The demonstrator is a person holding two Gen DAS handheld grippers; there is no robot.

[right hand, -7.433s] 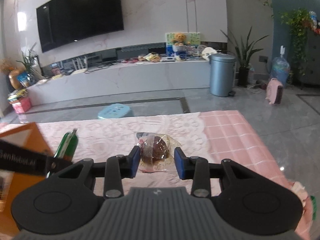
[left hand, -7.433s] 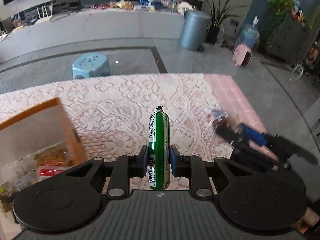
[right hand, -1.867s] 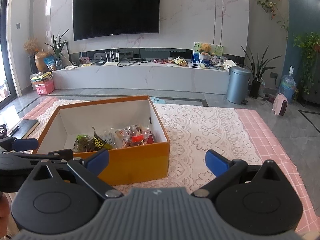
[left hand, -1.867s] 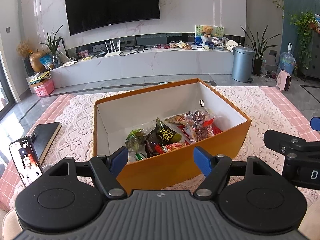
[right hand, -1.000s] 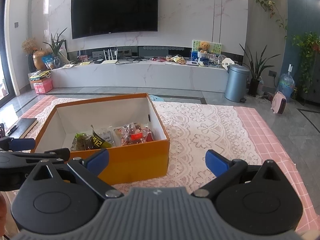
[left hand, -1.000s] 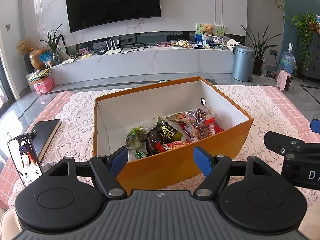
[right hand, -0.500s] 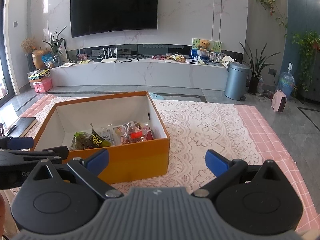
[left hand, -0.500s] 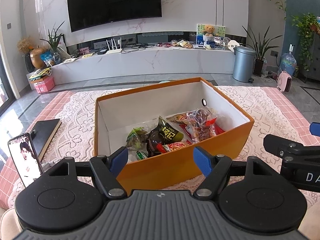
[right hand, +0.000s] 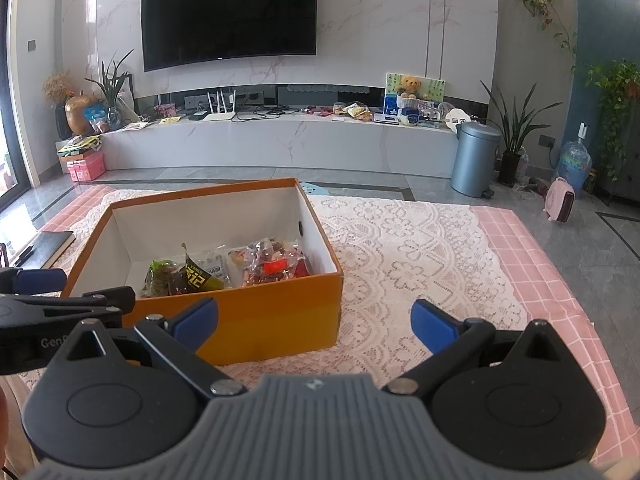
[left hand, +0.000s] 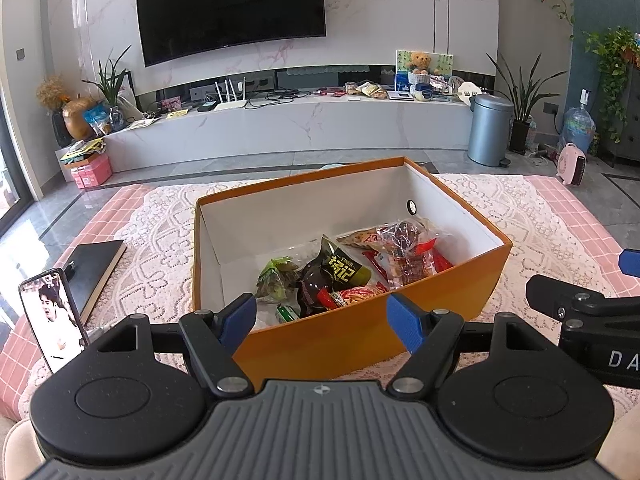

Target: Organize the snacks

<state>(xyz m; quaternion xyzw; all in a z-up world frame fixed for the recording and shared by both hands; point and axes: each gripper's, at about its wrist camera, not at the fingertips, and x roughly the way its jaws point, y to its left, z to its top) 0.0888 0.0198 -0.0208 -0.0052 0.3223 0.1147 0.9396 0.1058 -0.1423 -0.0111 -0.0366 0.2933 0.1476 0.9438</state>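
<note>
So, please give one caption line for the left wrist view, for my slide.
Open left gripper before an orange cardboard box holding wrapped snacks on a white lace tablecloth.

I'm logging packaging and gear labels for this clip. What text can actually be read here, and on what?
"YANGTI": black snack packet in the orange box; the big yellow characters below it are unclear.
"DA", cut off: right gripper, left wrist view.
"Gen", cut off: left gripper, right wrist view.
Other snack wrappers and the phone screen: too small to read.
</note>
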